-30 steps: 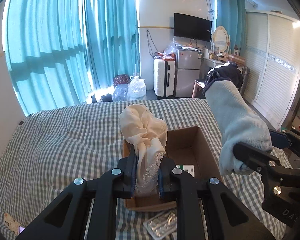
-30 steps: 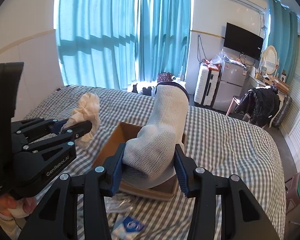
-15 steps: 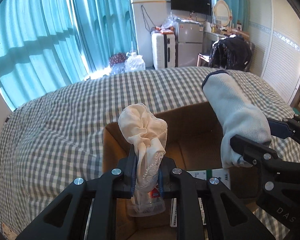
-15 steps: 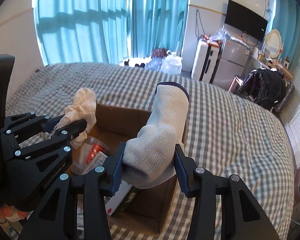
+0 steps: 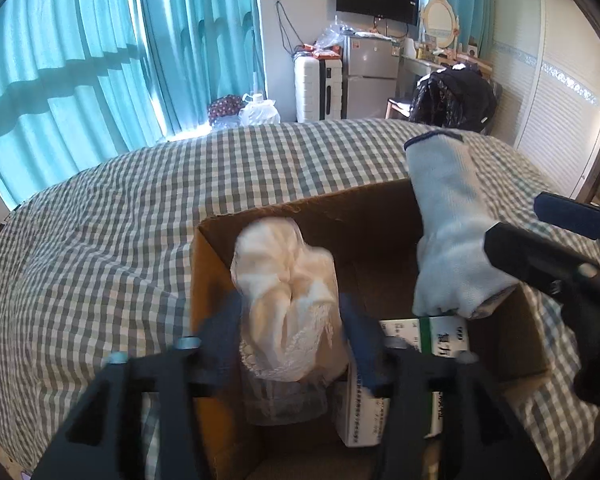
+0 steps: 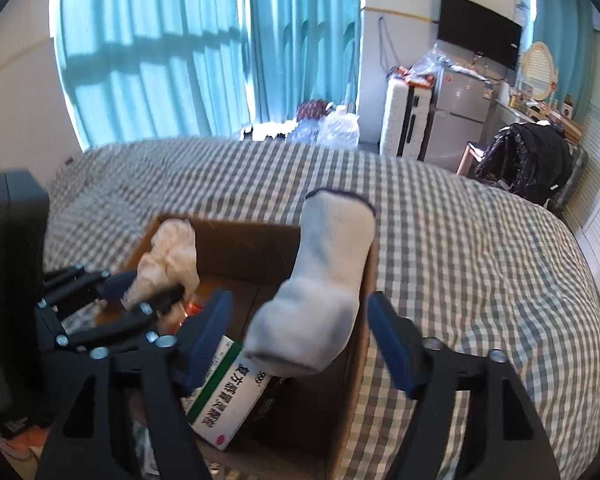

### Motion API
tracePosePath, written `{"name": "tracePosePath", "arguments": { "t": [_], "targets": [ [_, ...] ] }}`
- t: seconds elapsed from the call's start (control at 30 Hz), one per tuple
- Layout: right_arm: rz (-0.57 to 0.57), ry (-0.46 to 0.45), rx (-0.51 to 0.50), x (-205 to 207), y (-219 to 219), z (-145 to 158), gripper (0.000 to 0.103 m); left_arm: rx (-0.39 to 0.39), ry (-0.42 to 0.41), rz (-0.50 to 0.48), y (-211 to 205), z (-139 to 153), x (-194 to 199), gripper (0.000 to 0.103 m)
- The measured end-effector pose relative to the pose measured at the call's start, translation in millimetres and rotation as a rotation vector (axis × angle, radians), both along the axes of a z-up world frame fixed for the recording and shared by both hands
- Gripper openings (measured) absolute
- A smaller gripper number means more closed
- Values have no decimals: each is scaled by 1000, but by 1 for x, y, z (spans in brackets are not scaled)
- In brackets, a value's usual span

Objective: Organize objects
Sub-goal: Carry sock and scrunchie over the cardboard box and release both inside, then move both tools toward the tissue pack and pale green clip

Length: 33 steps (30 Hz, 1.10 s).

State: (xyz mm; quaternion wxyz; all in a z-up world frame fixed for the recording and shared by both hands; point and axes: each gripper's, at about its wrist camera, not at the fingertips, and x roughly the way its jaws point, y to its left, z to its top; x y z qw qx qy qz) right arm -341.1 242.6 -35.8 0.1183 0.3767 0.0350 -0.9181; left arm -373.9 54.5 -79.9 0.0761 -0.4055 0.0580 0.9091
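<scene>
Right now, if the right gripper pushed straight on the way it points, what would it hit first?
The right gripper would first meet the pale grey knitted sock between its just-opened jaws, then probably the brown cardboard box's inside; depth is unclear.

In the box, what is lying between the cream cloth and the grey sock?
In the right wrist view, a white-and-green medicine box lies in the cardboard box between the cream cloth and the grey sock, partly under the sock.
</scene>
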Motion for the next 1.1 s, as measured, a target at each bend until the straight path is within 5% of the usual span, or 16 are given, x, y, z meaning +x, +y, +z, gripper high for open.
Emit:
{"name": "tracePosePath", "arguments": {
  "t": [0.03,0.37,0.7,0.93,1.1],
  "targets": [
    [-9,10,-13,6,2,7,77,11,12,3,-2,6,5,78],
    [-49,117,16,86,4,98,84,33,119,10,-16,87,72,93],
    [-60,241,0,185,1,184,98,55,222,3,-47,159,150,99],
    [-54,241,9,231,8,187,100,46,231,42,-70,158,188,100],
    [-57,188,31,241,9,151,100,4,199,66,-71,112,207,100]
  ]
}}
